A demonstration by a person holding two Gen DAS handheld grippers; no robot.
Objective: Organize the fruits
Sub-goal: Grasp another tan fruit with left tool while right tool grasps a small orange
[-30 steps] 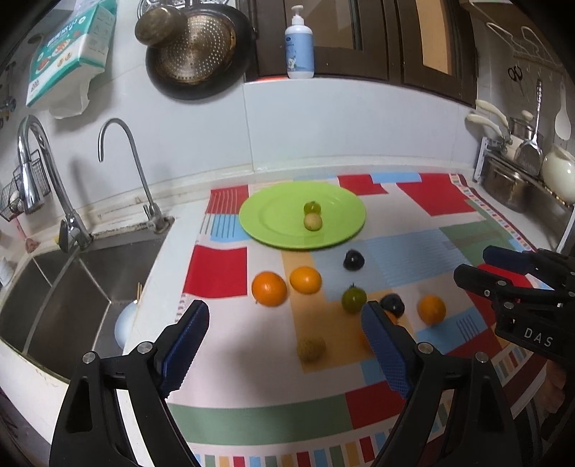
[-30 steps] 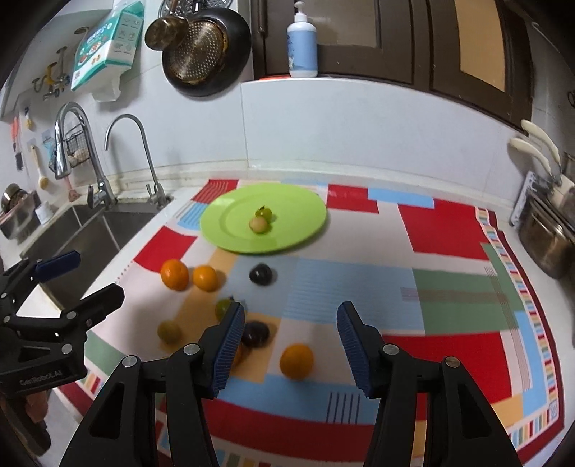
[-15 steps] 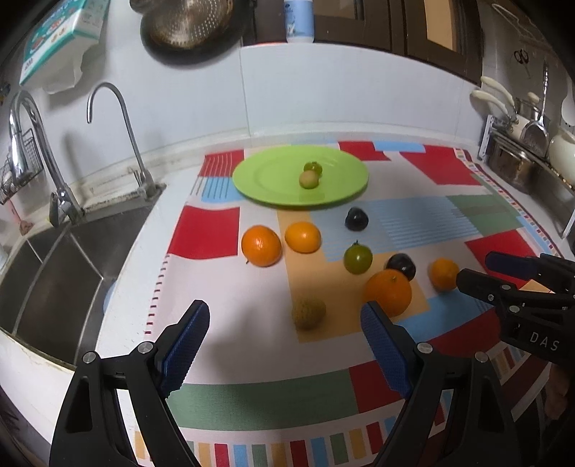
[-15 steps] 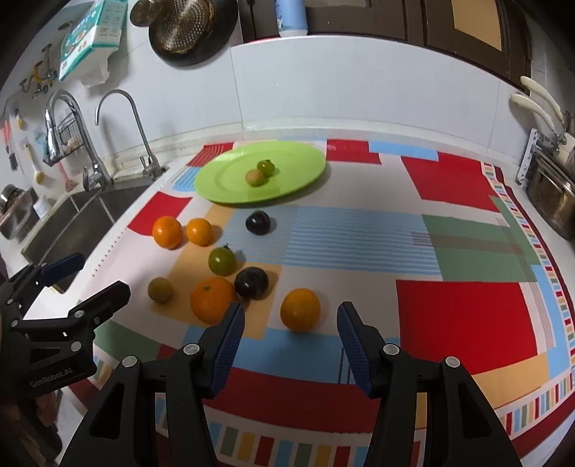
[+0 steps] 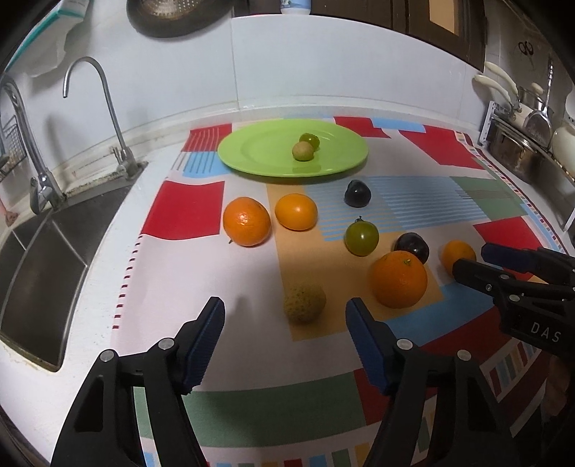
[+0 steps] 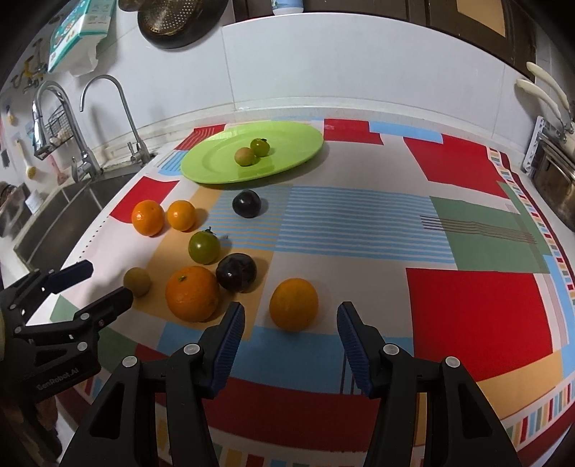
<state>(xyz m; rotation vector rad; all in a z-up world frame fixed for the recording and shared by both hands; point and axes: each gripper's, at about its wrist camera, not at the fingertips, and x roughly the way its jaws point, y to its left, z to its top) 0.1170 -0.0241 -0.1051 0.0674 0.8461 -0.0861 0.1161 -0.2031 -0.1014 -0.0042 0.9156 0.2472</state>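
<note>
A green plate [image 5: 251,158] [image 6: 215,165] at the back of the mat holds a small yellow-green fruit [image 5: 302,150] and a green one [image 5: 309,140]. Loose on the mat lie several oranges, two dark plums [image 5: 357,193] [image 5: 412,247], a green tomato [image 5: 361,237] and a rough yellowish fruit [image 5: 304,303]. My left gripper [image 5: 285,316] is open and empty, just short of the yellowish fruit. My right gripper [image 6: 290,323] is open and empty, its fingers either side of an orange [image 6: 294,304]. A large orange [image 6: 192,293] sits to its left.
A colourful patchwork mat [image 6: 467,305] covers the counter. A steel sink [image 5: 39,251] with two taps [image 5: 115,118] lies at the left. A rack of pots [image 5: 521,143] stands at the right. A strainer pan [image 6: 179,21] hangs on the white wall.
Both grippers have moved forward and down toward the fruit. The yellowish fruit now lies close before my left jaws and an orange between my right fingers. No fruit has moved.
</note>
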